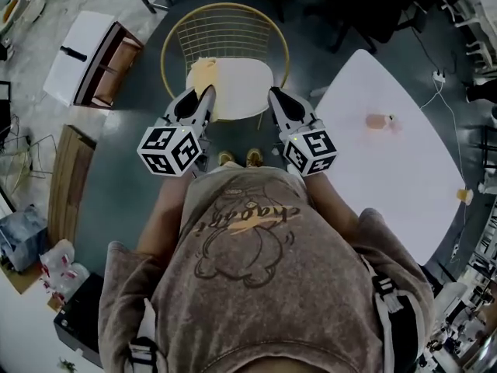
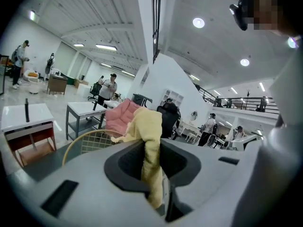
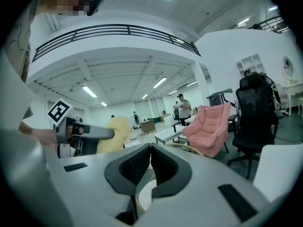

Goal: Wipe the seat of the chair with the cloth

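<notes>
Yellow cloth is pinched in my left tool, over the white seat's left side. My right tool is closed on nothing. I should press the cloth flat, then rub all over.

Colours in front of me
I see a pale yellow cloth, and a chair with gold wire back and white seat. My left gripper and right gripper are grey, their cubes with black-and-white square markers. The table is white, the floor dark grey-green, the armchair pink.
</notes>
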`<state>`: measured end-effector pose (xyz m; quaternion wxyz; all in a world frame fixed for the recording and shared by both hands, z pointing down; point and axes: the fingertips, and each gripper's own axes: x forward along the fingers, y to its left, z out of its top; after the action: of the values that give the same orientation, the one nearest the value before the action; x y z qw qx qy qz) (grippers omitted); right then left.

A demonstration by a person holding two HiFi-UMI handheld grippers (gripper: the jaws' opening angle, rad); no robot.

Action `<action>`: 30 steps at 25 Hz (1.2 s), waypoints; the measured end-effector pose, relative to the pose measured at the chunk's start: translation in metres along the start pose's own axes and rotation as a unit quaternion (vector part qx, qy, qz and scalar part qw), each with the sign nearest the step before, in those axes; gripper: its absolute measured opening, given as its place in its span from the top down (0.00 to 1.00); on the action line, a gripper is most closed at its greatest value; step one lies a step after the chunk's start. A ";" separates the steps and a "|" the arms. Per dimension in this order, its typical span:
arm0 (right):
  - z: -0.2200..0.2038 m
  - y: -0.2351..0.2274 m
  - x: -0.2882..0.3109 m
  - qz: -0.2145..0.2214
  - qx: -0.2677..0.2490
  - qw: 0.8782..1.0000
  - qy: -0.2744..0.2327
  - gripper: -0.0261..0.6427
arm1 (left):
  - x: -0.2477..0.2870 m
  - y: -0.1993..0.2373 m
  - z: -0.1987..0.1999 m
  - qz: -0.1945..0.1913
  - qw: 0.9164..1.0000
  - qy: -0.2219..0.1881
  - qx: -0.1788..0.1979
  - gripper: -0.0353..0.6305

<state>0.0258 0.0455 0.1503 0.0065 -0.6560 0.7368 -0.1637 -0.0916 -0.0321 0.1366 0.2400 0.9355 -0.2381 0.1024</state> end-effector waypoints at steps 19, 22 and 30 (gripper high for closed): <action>0.006 0.027 -0.022 -0.010 -0.035 0.999 -0.033 0.92 | -0.061 0.004 0.002 -0.001 0.990 -0.112 0.085 0.83; 0.003 0.024 -0.020 -0.015 -0.036 0.999 -0.038 0.92 | -0.062 0.009 -0.002 0.010 0.989 -0.117 0.090 0.83; -0.002 0.026 -0.019 -0.016 -0.033 0.998 -0.042 0.92 | -0.059 0.013 -0.010 0.018 0.990 -0.113 0.087 0.83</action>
<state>0.0032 0.0662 0.1423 0.0130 -0.6741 0.7300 -0.1115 -0.1493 -0.0137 0.1321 0.1269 0.9541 -0.2704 0.0202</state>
